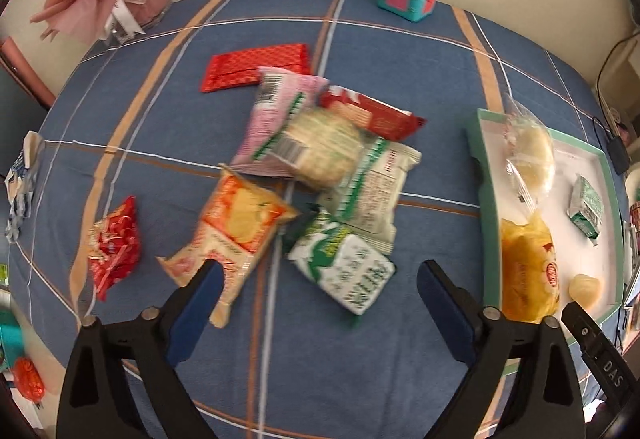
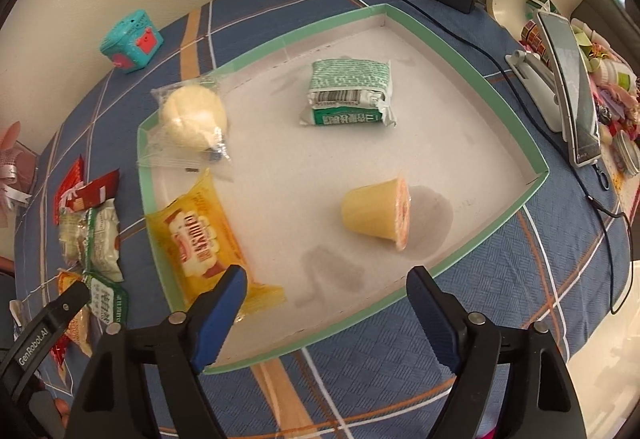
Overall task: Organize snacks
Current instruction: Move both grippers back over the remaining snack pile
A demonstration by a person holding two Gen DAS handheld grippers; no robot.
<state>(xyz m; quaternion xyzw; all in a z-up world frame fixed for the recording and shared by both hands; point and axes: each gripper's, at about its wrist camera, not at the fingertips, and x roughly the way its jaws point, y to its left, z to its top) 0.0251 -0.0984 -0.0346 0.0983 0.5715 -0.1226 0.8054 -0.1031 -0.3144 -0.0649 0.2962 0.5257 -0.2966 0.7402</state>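
Left gripper [image 1: 318, 281] spread wide, holding nothing, above snack pile on blue plaid cloth [image 1: 160, 127]. Green-white packet [image 1: 346, 267] just ahead at 12 o'clock, between fingertips' line; long axis slants 10-to-4 o'clock across the opening. Orange packet [image 1: 236, 229] at 11 o'clock, touching left finger line.

Right gripper [image 2: 326, 281] also wide, empty, over tray [image 2: 472, 91] near edge. Jelly cup [image 2: 378, 213] on its side at 1 o'clock. Left nearer to pile; likely grabs green-white packet.
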